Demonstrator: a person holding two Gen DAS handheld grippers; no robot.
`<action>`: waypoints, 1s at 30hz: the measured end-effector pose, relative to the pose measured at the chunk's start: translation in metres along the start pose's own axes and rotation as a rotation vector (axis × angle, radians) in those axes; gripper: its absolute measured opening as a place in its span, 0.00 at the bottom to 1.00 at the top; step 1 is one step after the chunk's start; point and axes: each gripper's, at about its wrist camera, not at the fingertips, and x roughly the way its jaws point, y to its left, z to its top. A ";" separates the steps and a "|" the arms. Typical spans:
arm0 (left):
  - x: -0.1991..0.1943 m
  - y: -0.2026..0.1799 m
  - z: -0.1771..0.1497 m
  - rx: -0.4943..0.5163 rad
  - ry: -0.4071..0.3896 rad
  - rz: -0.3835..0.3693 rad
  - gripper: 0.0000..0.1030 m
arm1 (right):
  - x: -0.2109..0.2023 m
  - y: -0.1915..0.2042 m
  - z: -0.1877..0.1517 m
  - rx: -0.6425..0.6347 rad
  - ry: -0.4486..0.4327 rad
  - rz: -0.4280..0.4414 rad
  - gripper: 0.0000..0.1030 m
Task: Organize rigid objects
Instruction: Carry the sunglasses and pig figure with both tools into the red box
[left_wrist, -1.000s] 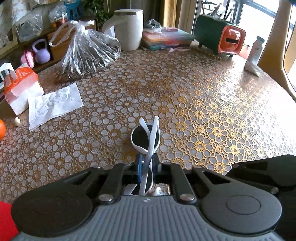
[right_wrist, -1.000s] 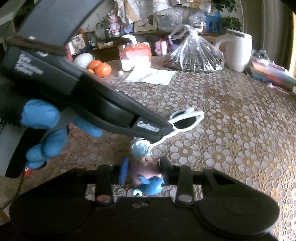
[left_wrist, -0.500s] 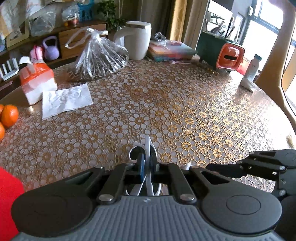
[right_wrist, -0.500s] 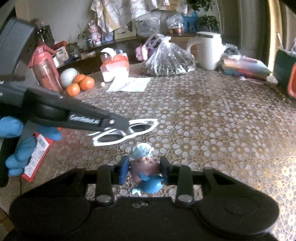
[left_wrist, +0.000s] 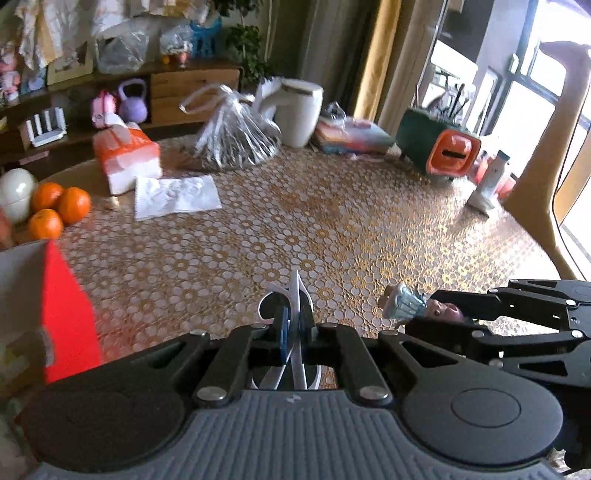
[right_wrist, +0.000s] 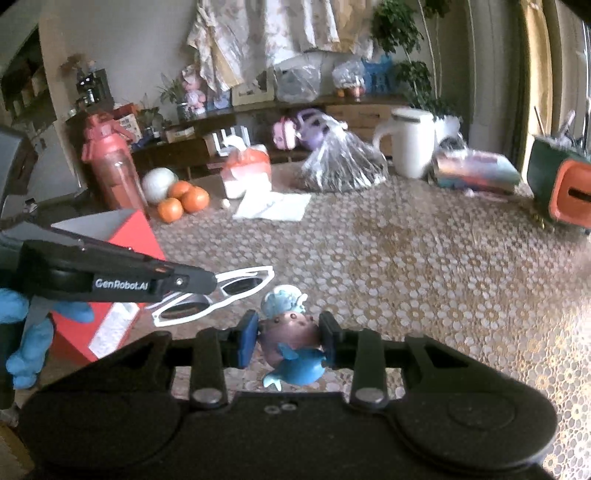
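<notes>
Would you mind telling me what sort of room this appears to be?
Most likely a home dining or living room: a table under a lace-patterned cover holds oranges and a tissue pack, with a wooden sideboard and a houseplant behind.

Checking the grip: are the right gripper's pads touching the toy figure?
Touching. Right wrist view: both pads of the right gripper press the toy figure's sides.

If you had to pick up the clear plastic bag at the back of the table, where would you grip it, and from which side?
Grip the clear plastic bag at its knotted neck and loop handles, coming from above. The body spreads wide and slack on the table, while the top gathers into a narrow bunch that two fingers can likely close on.
</notes>
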 end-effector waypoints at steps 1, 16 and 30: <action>-0.008 0.003 -0.001 -0.007 -0.010 0.004 0.06 | -0.003 0.004 0.002 -0.005 -0.005 0.002 0.34; -0.120 0.080 -0.010 -0.101 -0.148 0.125 0.06 | -0.003 0.108 0.038 -0.134 -0.060 0.110 0.34; -0.161 0.177 -0.048 -0.214 -0.153 0.282 0.06 | 0.055 0.200 0.052 -0.219 0.011 0.198 0.34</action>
